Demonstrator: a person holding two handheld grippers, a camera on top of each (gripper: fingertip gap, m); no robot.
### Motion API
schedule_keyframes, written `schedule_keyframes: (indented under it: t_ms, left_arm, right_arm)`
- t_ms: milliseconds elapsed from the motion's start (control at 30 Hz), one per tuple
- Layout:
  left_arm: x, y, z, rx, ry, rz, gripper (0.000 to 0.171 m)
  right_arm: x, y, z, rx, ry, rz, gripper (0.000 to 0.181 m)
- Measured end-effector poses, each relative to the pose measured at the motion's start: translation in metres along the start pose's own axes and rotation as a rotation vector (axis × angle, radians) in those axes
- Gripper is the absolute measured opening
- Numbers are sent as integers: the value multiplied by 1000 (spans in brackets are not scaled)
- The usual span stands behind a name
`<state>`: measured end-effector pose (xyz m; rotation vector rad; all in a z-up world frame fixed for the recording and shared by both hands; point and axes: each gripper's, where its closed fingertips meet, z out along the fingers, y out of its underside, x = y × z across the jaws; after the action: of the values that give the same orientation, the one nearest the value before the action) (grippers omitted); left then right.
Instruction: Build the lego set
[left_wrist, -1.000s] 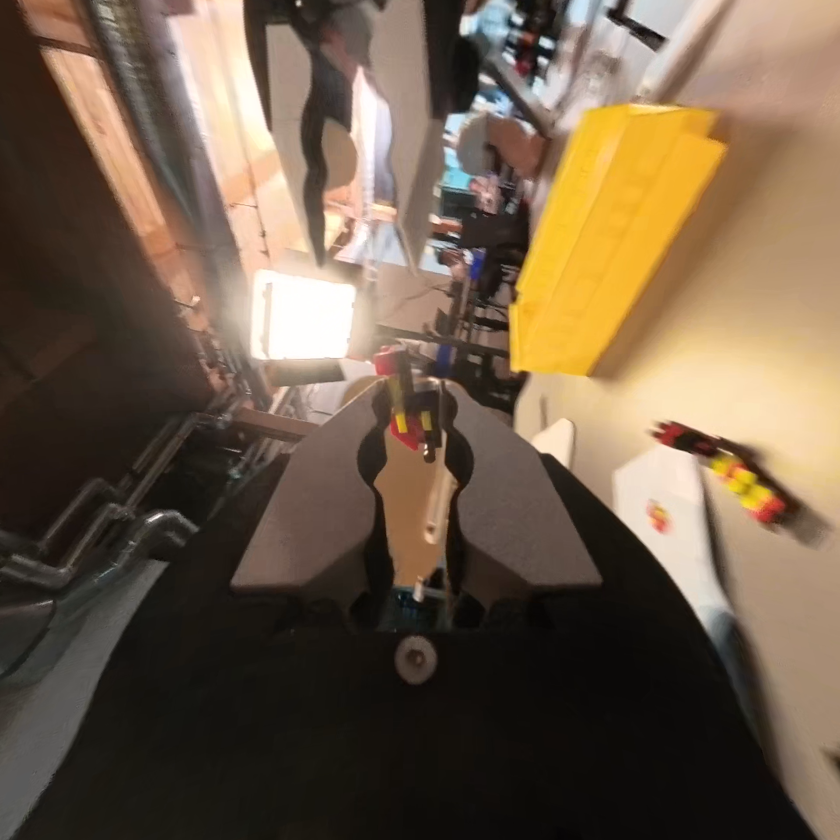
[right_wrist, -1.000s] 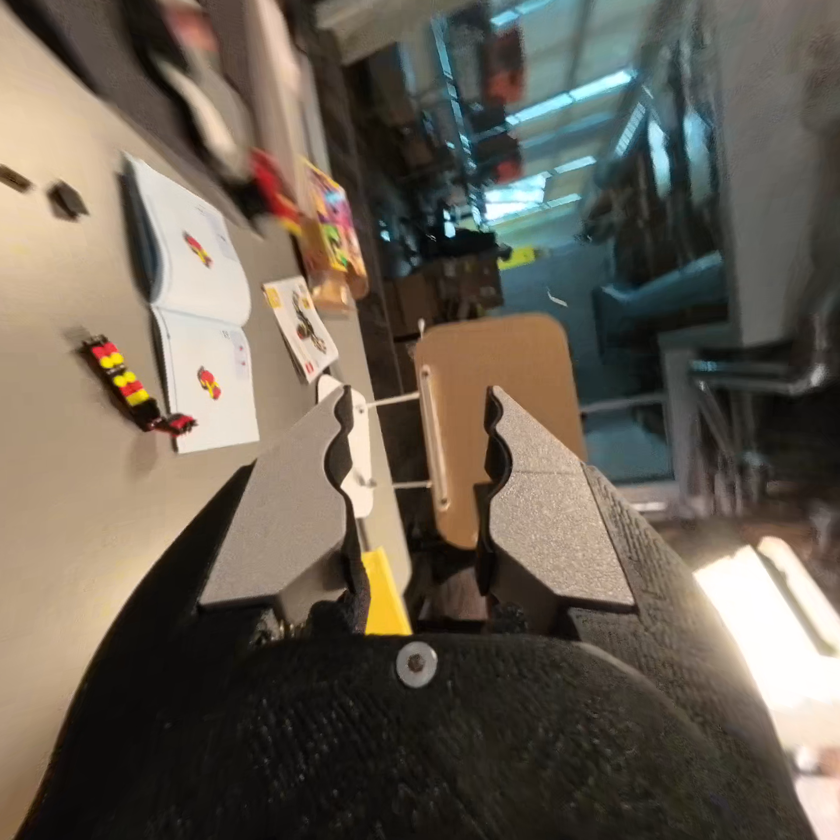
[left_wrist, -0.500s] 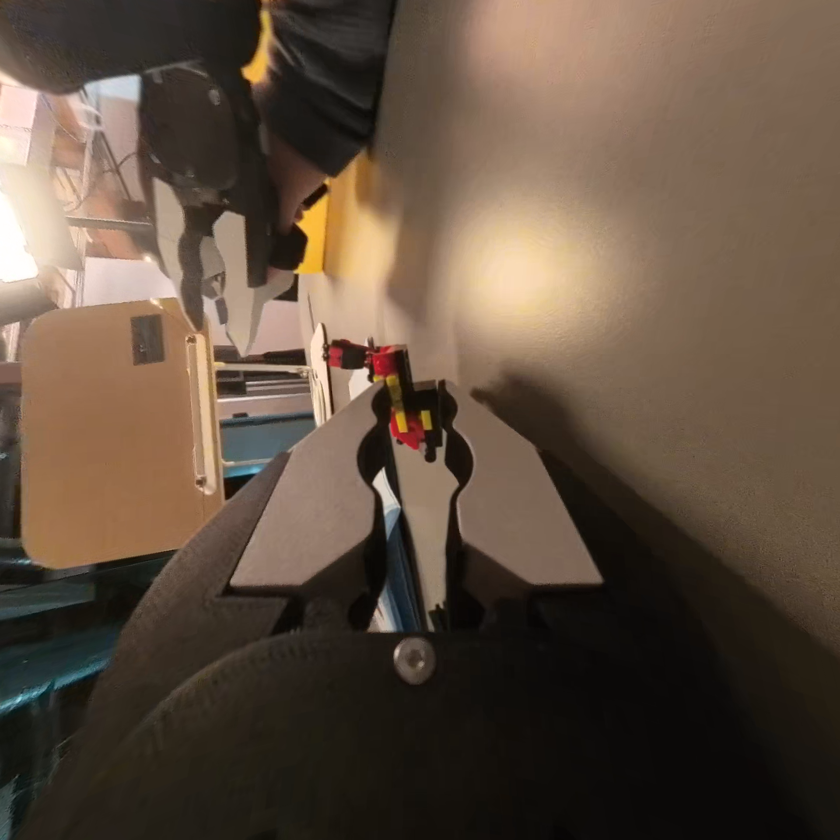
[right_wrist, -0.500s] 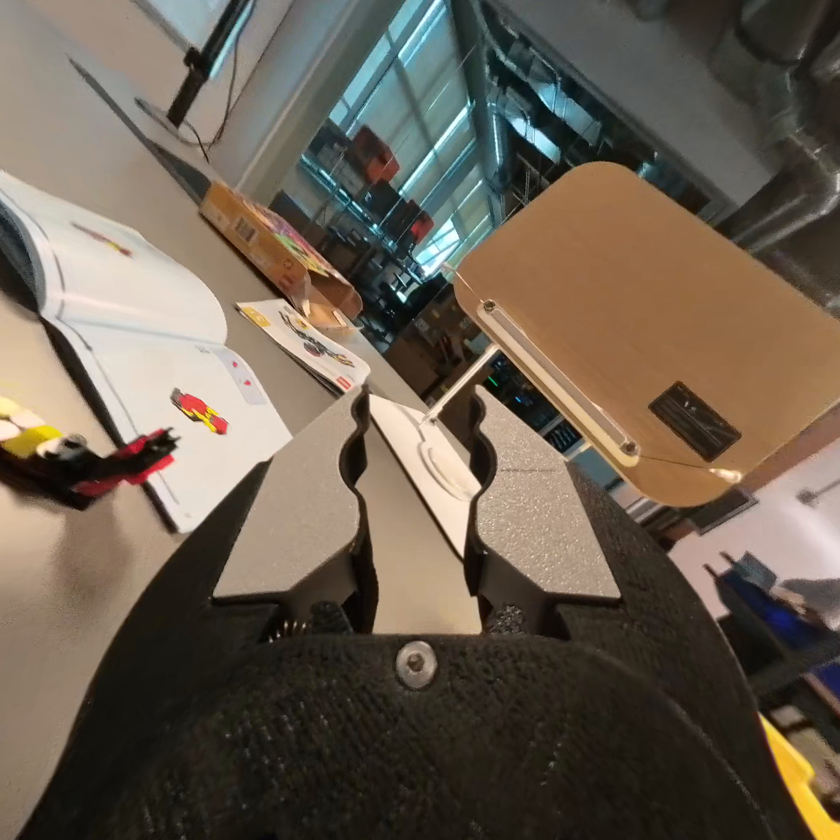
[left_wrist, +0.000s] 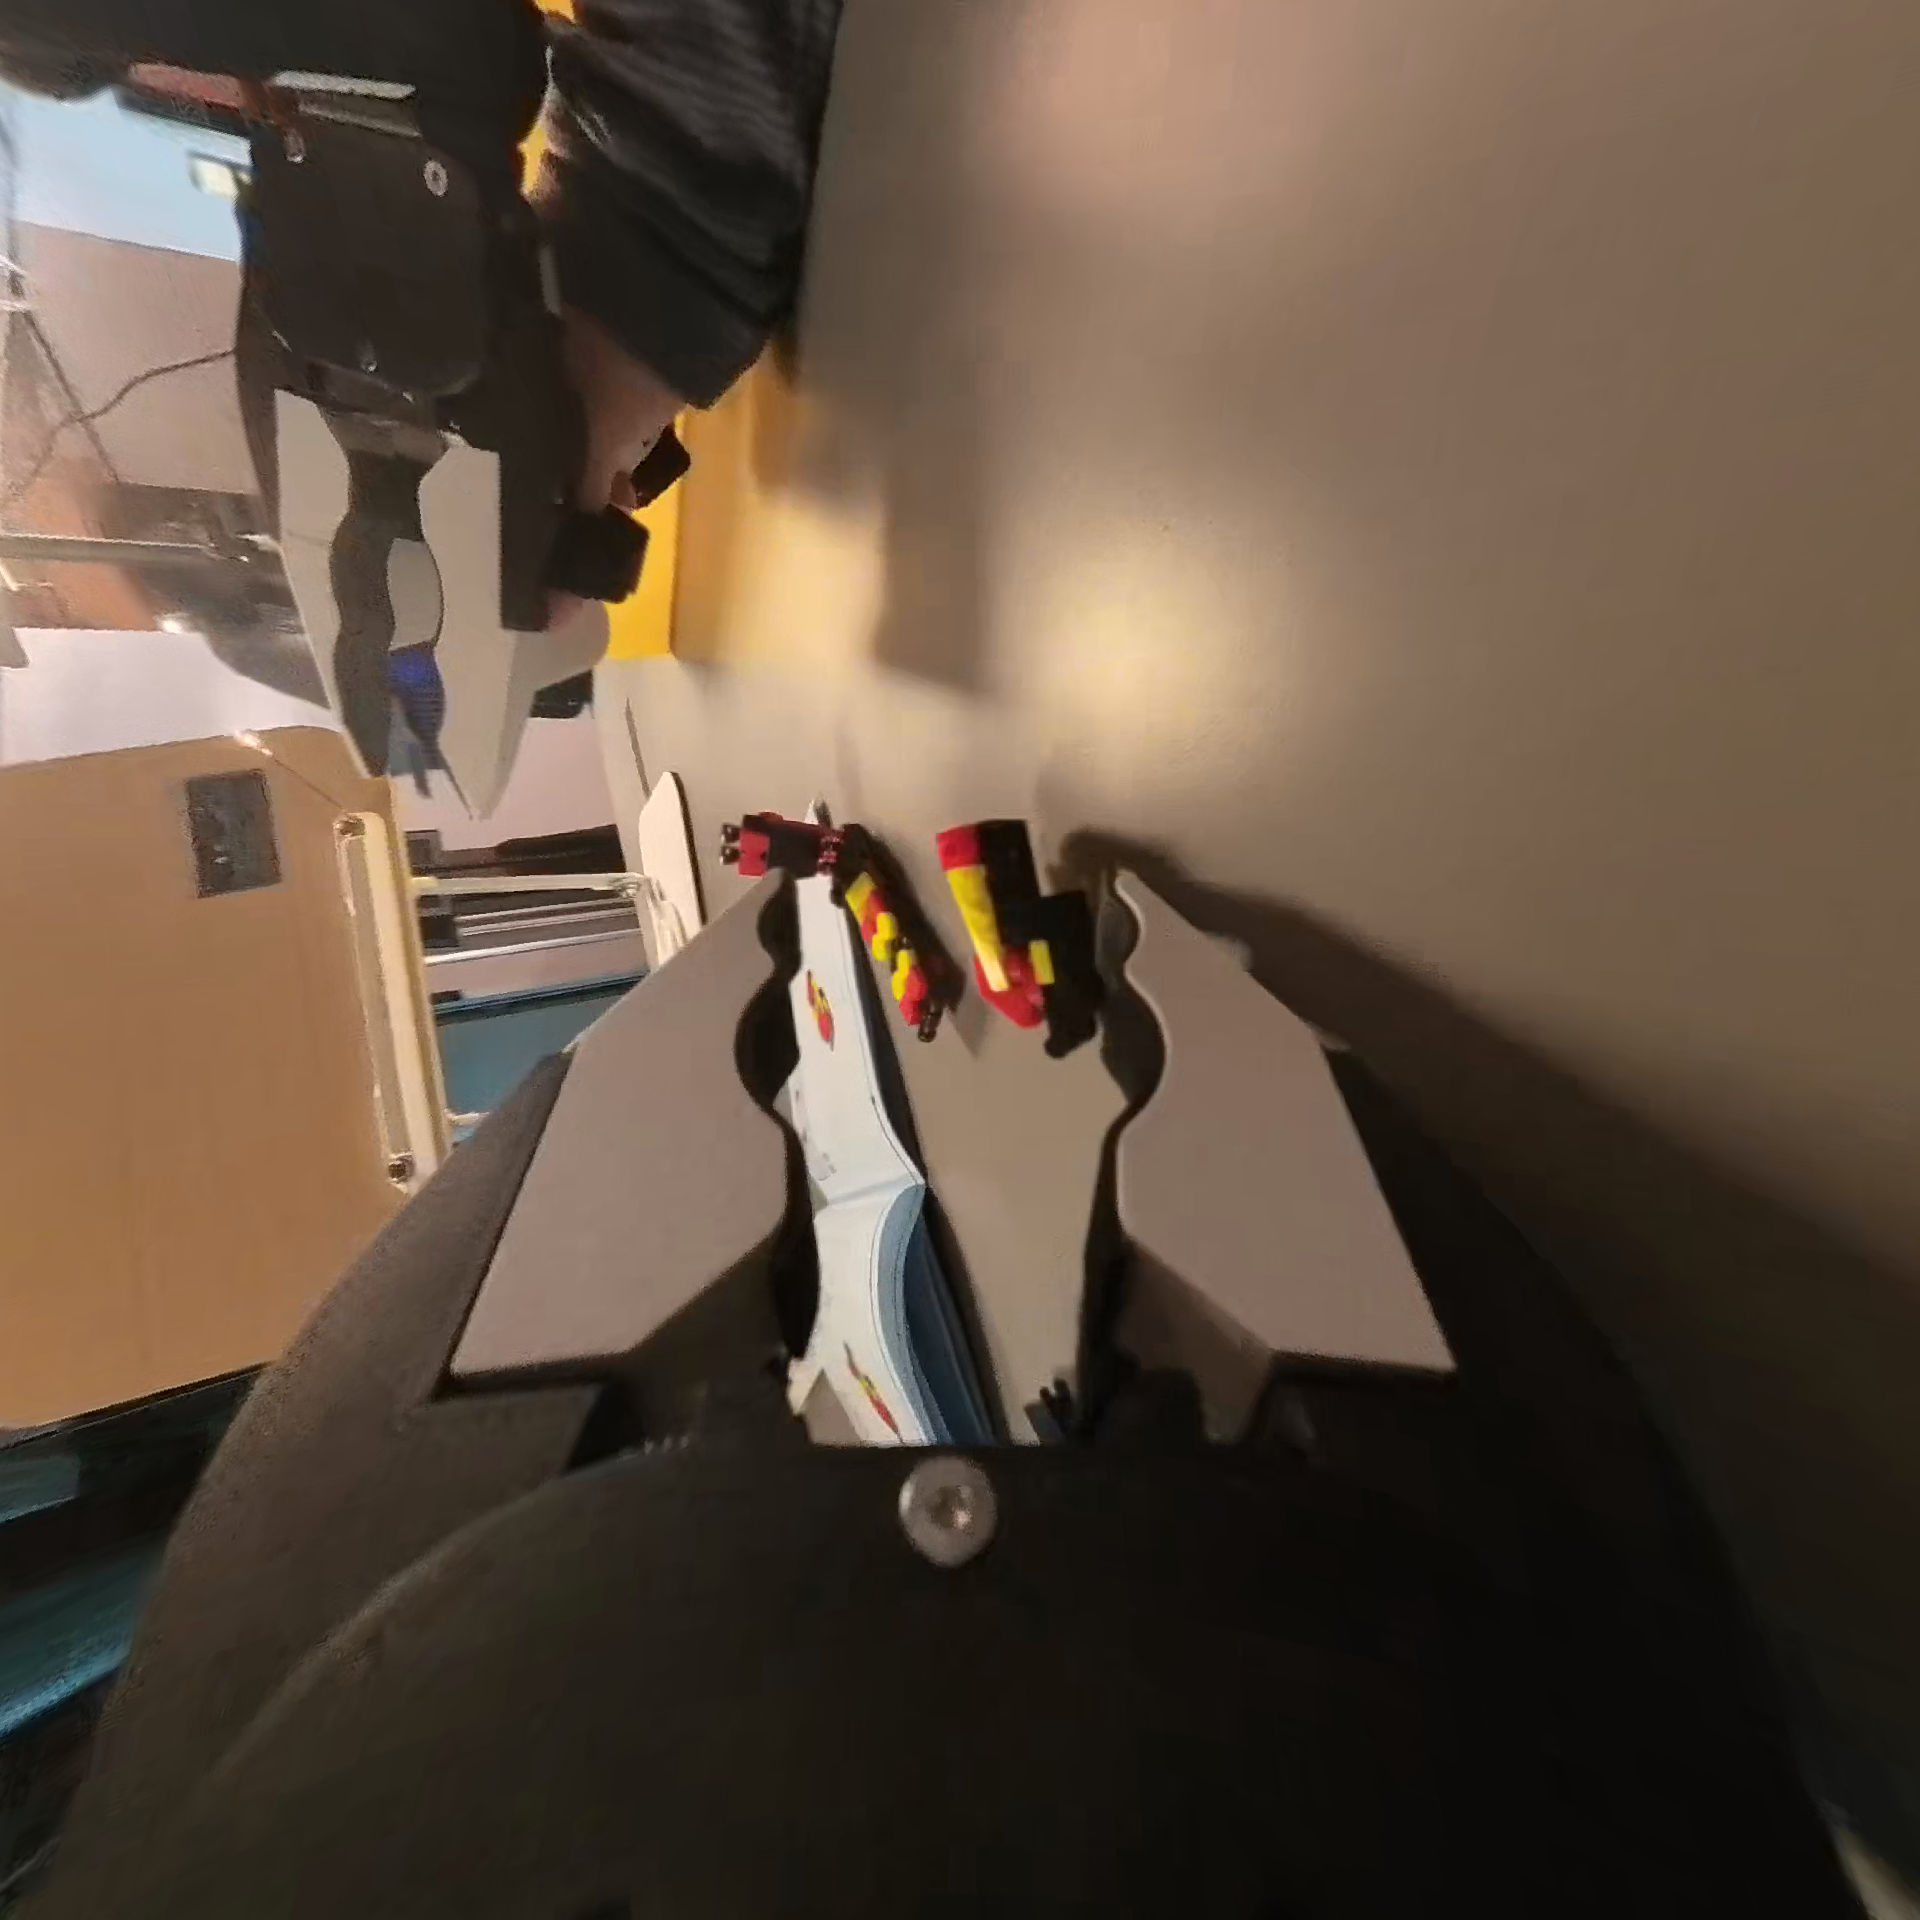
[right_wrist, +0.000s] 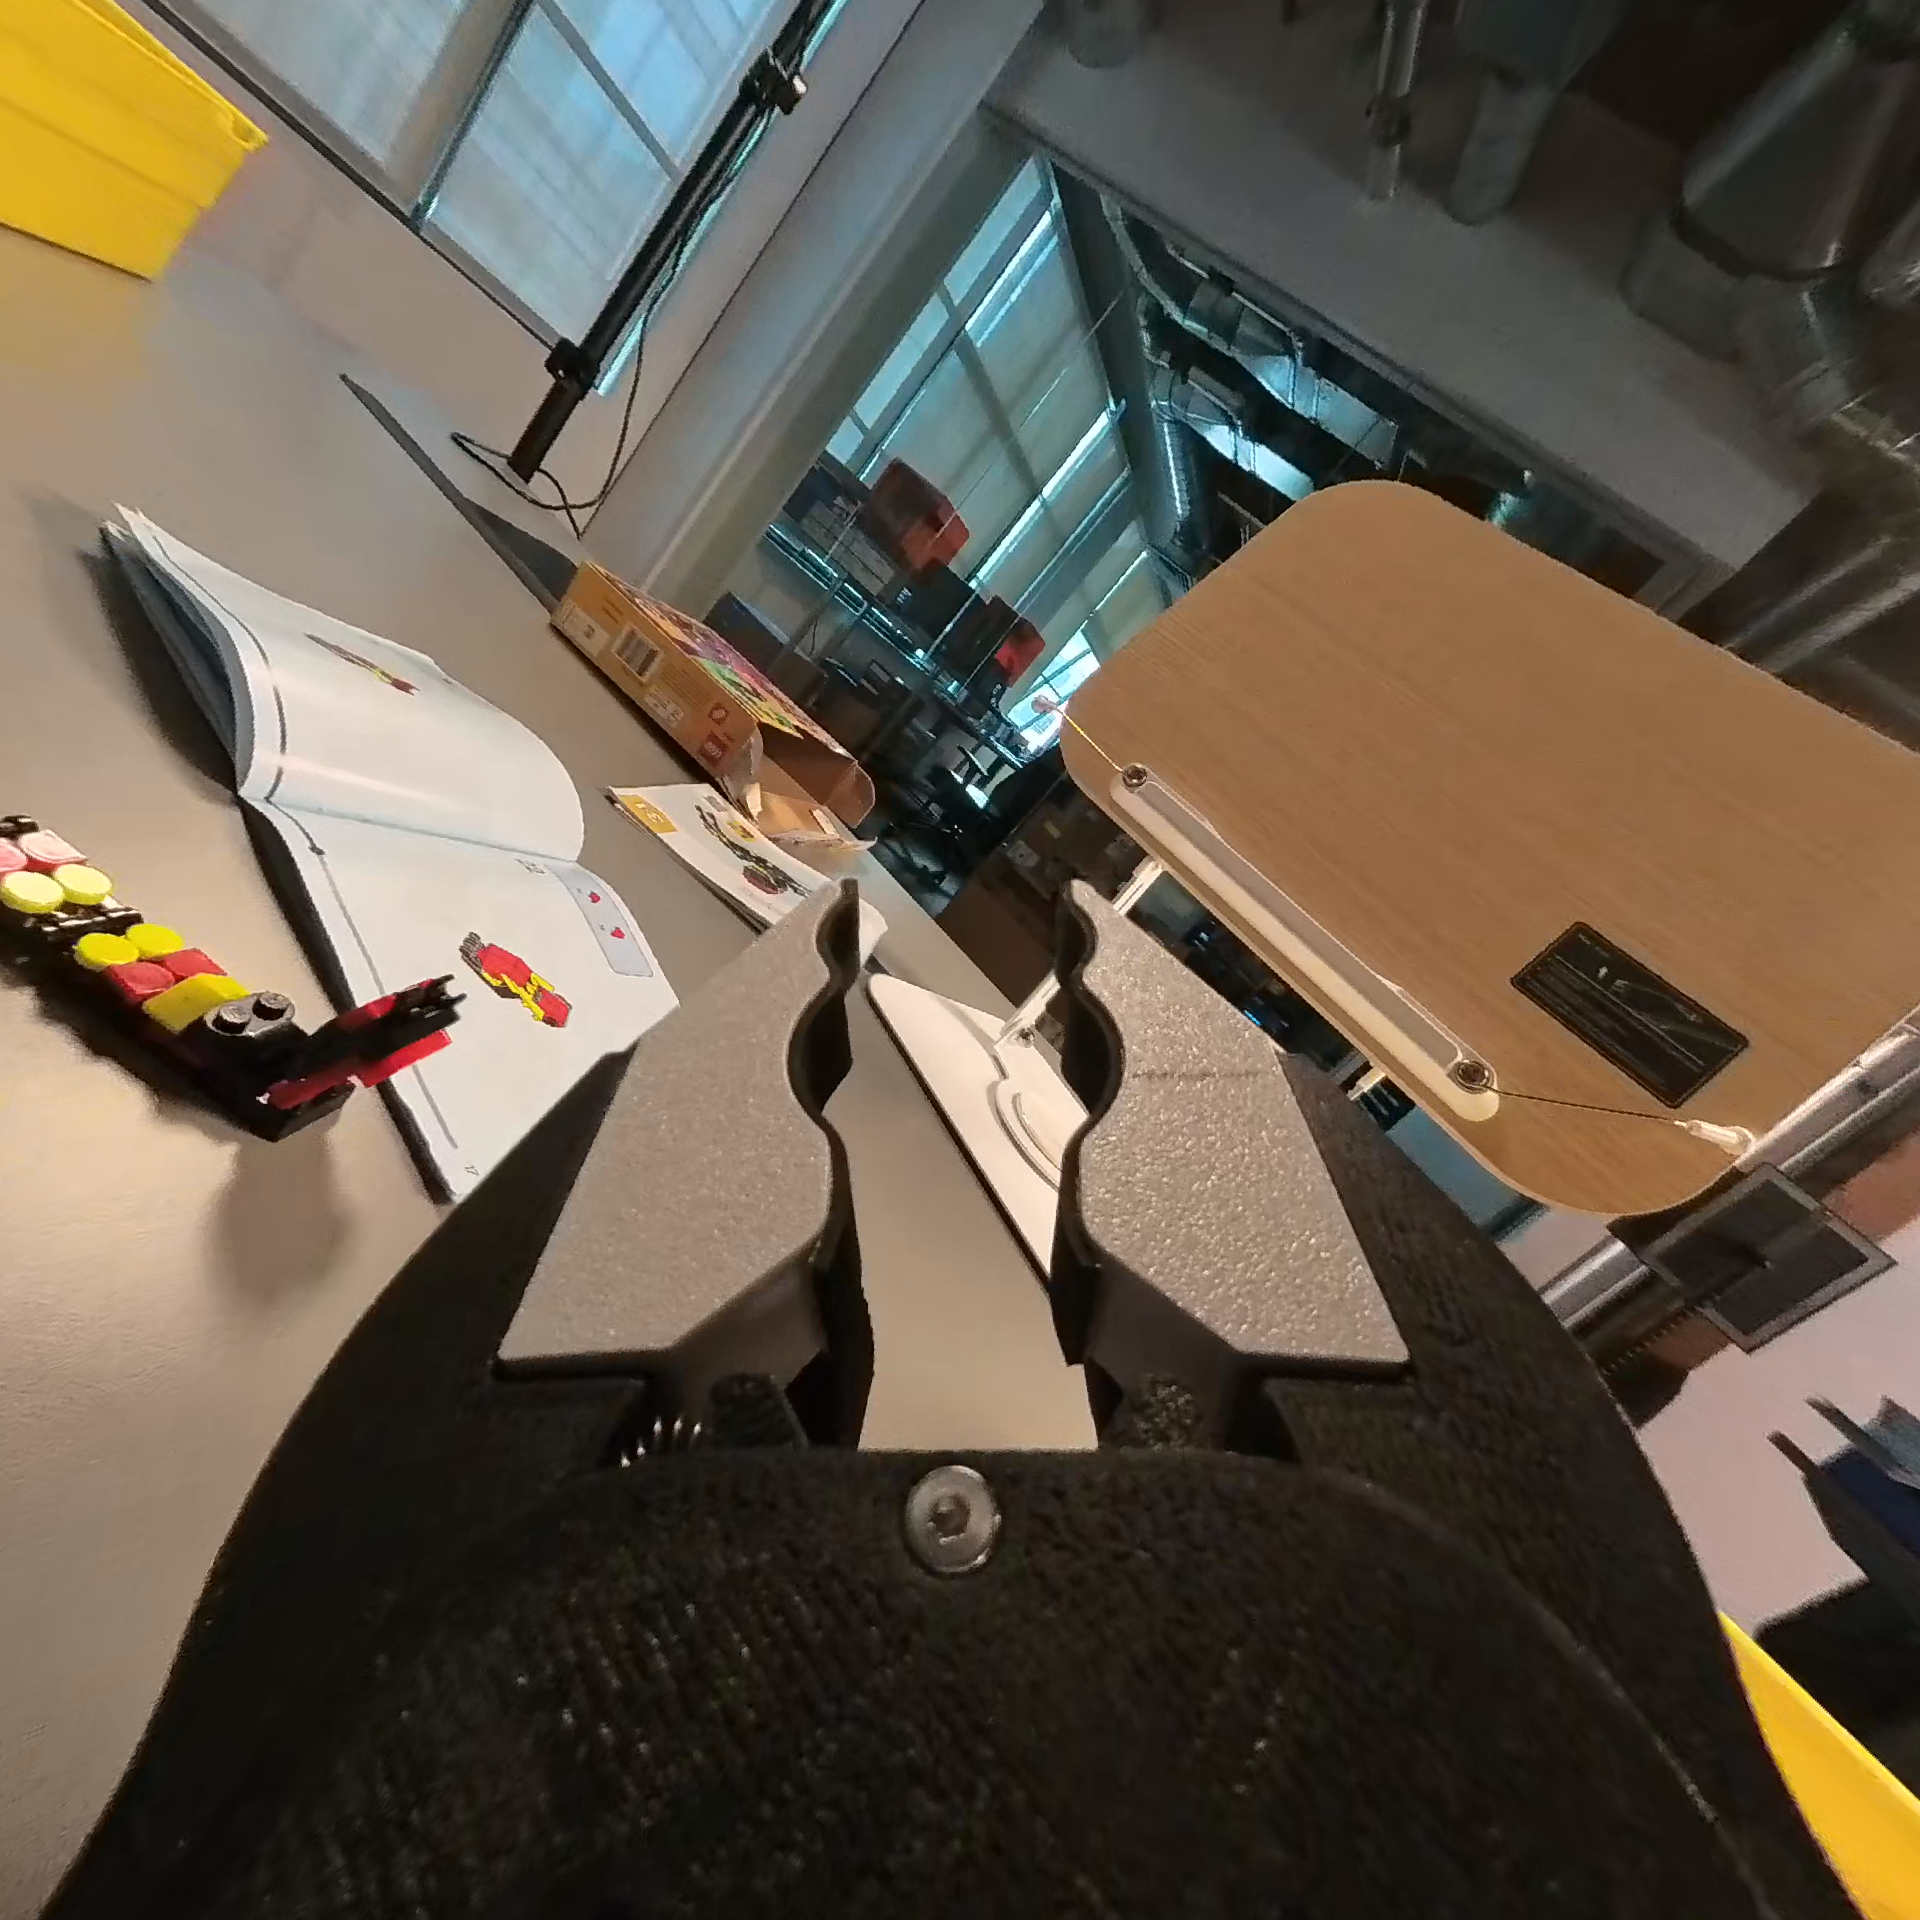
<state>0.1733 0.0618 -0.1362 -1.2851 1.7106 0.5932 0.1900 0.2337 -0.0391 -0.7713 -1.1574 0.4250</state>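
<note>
In the left wrist view, my left gripper is open and empty. A small red, yellow and black lego assembly lies on the grey table just inside the right finger's tip. A long black strip with red and yellow studs lies beside it, next to the open instruction booklet. My right gripper is open and empty, low over the table; it also shows in the left wrist view, held in a hand. The long strip and the booklet lie to its left.
A lego box and a leaflet lie beyond the booklet. A yellow bin stands at the far left. A wooden panel on a white base stands at the table's edge on the right. A dark sleeve reaches over the table.
My left gripper has opened and let go of the small assembly, which now lies on the table beside the long strip. My right gripper has dropped lower and stayed open.
</note>
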Motion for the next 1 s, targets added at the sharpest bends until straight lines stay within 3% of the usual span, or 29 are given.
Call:
schedule_keyframes:
  t_ms: [167, 333, 467, 700, 867, 1000]
  left_arm:
    - [5, 3, -10, -3, 60, -123, 60]
    - [15, 3, -20, 46, 195, -414, 53]
    - [15, 21, -13, -37, 167, -484, 47]
    - [21, 2, -12, 25, 310, -523, 46]
    - [34, -28, -27, 125, 439, -576, 41]
    - [10, -30, -31, 227, 353, -758, 51]
  right_arm:
    - [-1, -1, 0, 3, 1, 6, 36]
    - [3, 2, 3, -1, 15, 39, 36]
    - [4, 4, 7, -7, 20, 61, 36]
    - [6, 7, 9, -13, 24, 94, 36]
    - [7, 8, 9, -16, 26, 102, 36]
    - [5, 7, 8, -11, 16, 100, 35]
